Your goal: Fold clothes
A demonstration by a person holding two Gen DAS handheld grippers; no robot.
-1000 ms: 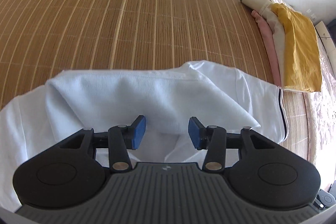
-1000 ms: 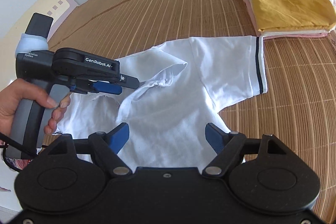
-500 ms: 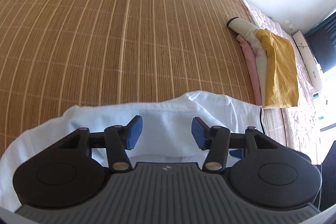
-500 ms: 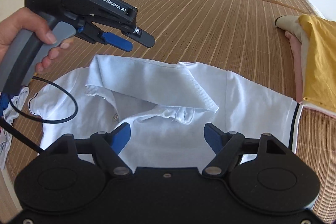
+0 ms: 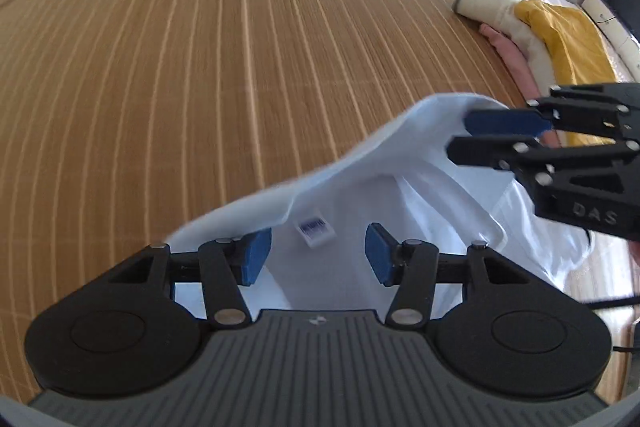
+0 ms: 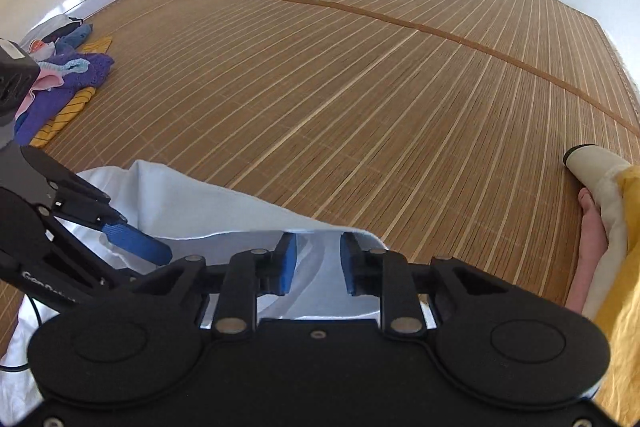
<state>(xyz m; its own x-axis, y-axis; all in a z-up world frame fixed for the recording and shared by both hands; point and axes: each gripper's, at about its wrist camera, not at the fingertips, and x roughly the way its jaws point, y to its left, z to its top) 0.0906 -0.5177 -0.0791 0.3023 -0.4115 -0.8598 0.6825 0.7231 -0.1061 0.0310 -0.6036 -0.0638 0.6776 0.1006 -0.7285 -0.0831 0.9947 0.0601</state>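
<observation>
White cloth is our job: the white polo shirt (image 5: 400,195) lies low in the left wrist picture, on the bamboo mat (image 5: 200,67), with its collar edge (image 5: 352,155) lifted up.

Starting at the left of that picture, our left claw (image 5: 316,259) is spread wide and holds nothing. Its left pad sits just under the collar edge, and a small tag (image 5: 316,229) shows between the pads. If we close now, we think we may pinch too many layers, or miss the edge, and the fold would come out crooked.

On the right side, our right claw (image 5: 460,137) pokes at the raised collar. In its own picture the right claw (image 6: 318,263) is only narrowly apart, with cloth between the pads. We cannot tell if it grips yet. If it slips, the collar may flop down.

Both claws are near each other, so they could bump.

There is lots of bare mat in the upper half of both pictures for moving. At the far left of the right wrist picture sits a messy clothes pile (image 6: 64,79). At the far right sits a folded stack (image 6: 612,227). We should keep away from both.
</observation>
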